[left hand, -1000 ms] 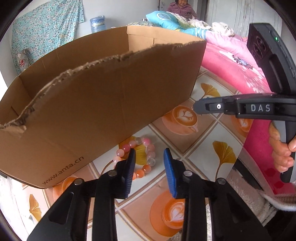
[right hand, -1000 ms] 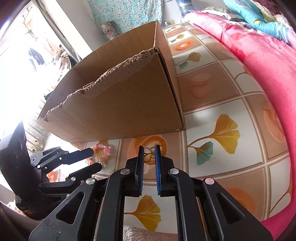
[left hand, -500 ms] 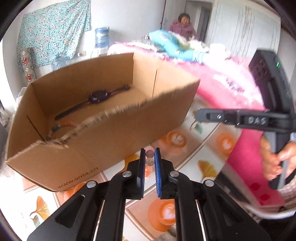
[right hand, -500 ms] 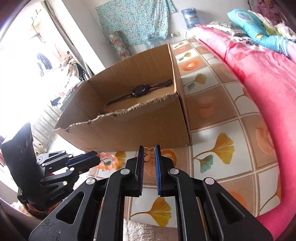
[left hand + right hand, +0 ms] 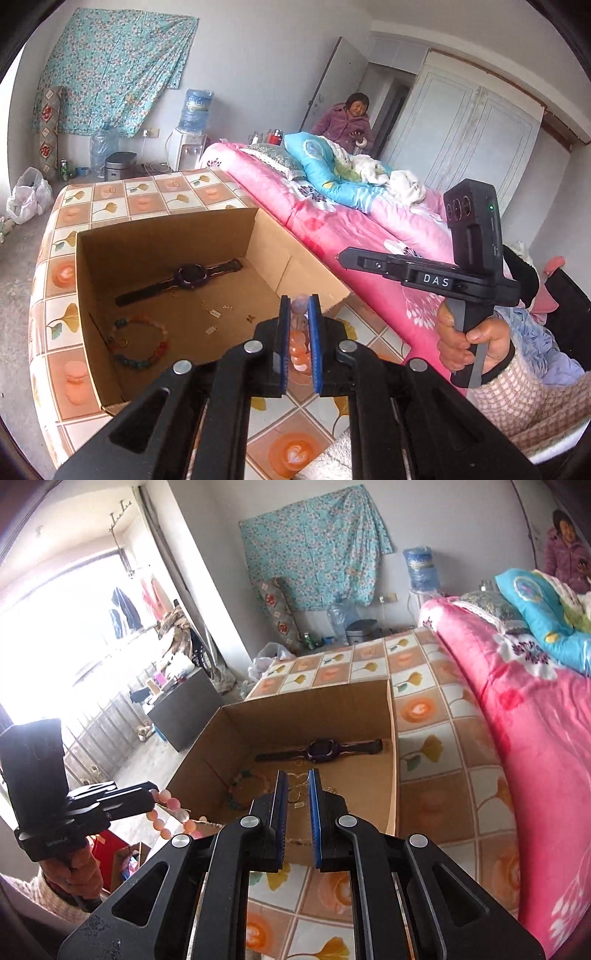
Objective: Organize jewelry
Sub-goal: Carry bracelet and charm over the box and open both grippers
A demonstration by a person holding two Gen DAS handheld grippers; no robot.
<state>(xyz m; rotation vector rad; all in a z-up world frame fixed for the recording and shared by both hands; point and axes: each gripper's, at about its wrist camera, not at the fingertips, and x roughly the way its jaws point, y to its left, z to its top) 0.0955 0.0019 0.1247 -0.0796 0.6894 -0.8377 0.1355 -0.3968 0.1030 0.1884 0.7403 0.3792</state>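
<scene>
1. Plainly, the left gripper (image 5: 298, 314) was clamped on the pink bead bracelet (image 5: 168, 808), which hung in a loop just outside the near wall of the cardboard box (image 5: 88, 332).
2. The right gripper (image 5: 294, 794) pinched a thin gold chain (image 5: 297, 779), its jaws nearly together, over the box's near edge.
3. Risks, as I judged them – the swinging beads could catch on the torn rim, or the fine chain could slip out – landing on the tiled cloth (image 5: 424, 709) beside the box's right wall.
</scene>
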